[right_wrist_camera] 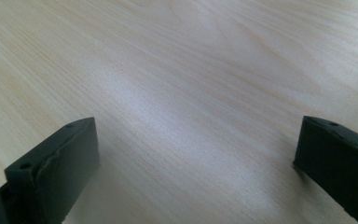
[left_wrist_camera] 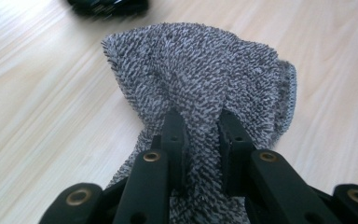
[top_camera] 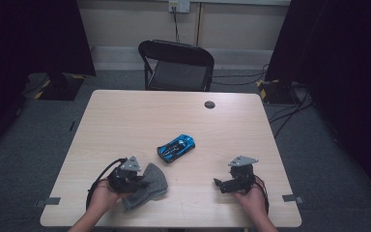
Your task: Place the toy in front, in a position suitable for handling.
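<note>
Cloth and car are the two things that matter for the coming move. The grey towel lies near the front edge of the worktop, toward its front left corner, and the blue toy car stands near the middle, a little farther from the person and to the right of the towel. The car's long axis runs diagonal, one end toward the front left and the other toward the back right. The left tongs are nearer to the car than the right tongs, I judge.

The left tongs are pressed together and pinch a bunched fold of the towel. The right tongs stand spread wide over bare wood, near the front right corner, and hold nothing.
</note>
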